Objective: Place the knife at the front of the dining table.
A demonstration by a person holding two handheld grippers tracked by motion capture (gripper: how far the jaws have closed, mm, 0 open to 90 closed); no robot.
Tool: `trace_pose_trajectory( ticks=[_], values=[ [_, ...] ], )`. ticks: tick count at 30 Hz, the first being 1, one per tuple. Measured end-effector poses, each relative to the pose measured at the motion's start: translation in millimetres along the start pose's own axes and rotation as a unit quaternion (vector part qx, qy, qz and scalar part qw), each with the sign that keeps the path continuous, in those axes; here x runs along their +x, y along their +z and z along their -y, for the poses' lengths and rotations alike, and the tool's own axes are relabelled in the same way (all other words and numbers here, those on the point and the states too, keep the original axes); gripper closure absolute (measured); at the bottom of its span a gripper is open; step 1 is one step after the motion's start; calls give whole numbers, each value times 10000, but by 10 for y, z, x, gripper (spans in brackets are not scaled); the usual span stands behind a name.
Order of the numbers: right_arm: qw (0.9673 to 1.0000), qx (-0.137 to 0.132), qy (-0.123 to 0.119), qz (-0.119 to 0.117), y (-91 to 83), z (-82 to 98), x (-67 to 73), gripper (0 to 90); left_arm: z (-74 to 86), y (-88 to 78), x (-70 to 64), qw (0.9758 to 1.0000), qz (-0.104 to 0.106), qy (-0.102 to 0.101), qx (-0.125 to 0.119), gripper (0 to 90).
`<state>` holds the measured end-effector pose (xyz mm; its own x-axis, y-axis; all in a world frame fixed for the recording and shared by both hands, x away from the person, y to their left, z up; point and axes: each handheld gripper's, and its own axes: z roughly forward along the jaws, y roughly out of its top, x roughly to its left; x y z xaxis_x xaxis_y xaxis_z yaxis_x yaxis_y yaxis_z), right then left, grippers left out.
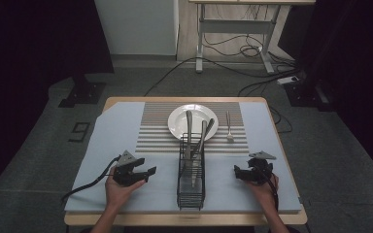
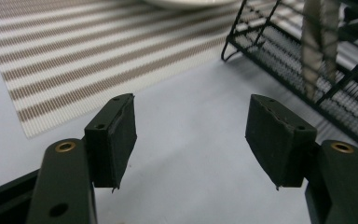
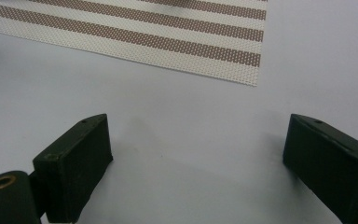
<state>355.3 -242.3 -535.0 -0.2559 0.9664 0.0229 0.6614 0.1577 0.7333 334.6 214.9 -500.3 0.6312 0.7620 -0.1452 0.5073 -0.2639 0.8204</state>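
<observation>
- Desk (image 1: 111,103): wooden top, rounded corners, covered almost to its edges by a pale blue-grey matte sheet (image 1: 111,141).
- Left gripper (image 1: 146,174): held in a hand (image 1: 119,190) near the desk's front-left; jaws spread wide, nothing between them. The left gripper view shows flat black rubbery pads (image 2: 121,135) above bare sheet.
- Right gripper (image 1: 239,173): held in a hand (image 1: 263,191) near the front-right; jaws wide apart, empty.
- Wire basket (image 1: 191,179): black, narrow, rectangular, open mesh, at front centre between the grippers; metal utensils (image 1: 196,145) stand tilted in its far end.
- Placemat (image 1: 155,127): woven, beige and white stripes, on the far half of the sheet.
- Plate (image 1: 177,121): white, round, glossy, on the placemat behind the basket.
- Fork (image 1: 228,127): metal, flat on the placemat just right of the plate.
- Floor (image 1: 39,145): grey carpet; loose cables (image 1: 233,48) and a metal table frame (image 1: 235,36) beyond the desk's far edge.
</observation>
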Motion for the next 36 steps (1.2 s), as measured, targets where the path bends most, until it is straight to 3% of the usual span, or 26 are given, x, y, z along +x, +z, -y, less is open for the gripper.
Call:
trace_pose_trajectory(
  ticks=[8, 11, 12, 14, 17, 18, 22, 30, 36],
  values=[
    [10000, -3, 30, -38, -2, -1, -8, 74, -170, -138, 71, 9990, 146, -168, -395, 343],
    [10000, -4, 32, -35, -1, 0, -7, 74, -270, -183, 56, 9991, -18, 16, -431, 341],
    [10000, 0, 22, -28, -1, -1, -5, 74, -323, -194, 41, 9985, 149, -21, -520, 342],
    [10000, 7, -10, -5, 1, -1, 0, 74, -414, -201, 7, 9979, 220, 48, -603, 340],
    [10000, 6, -25, 17, 2, -1, 3, 77, -532, -190, -14, 9973, 344, 81, -640, 339],
    [10000, 6, -24, 18, 2, -1, 3, 77, -562, -185, -9, 9969, 446, 10, -652, 339],
    [10000, 6, -34, 28, 5, -1, 7, 77, -652, -181, -35, 9973, 332, 148, -631, 340],
    [10000, 28, -39, 27, 3, -3, 7, 77, -818, -148, -42, 9960, 547, 66, -704, 343],
    [10000, 30, -52, 29, 4, -3, 5, 77, -954, -78, -86, 9956, 618, 115, -701, 345]
  ],
)
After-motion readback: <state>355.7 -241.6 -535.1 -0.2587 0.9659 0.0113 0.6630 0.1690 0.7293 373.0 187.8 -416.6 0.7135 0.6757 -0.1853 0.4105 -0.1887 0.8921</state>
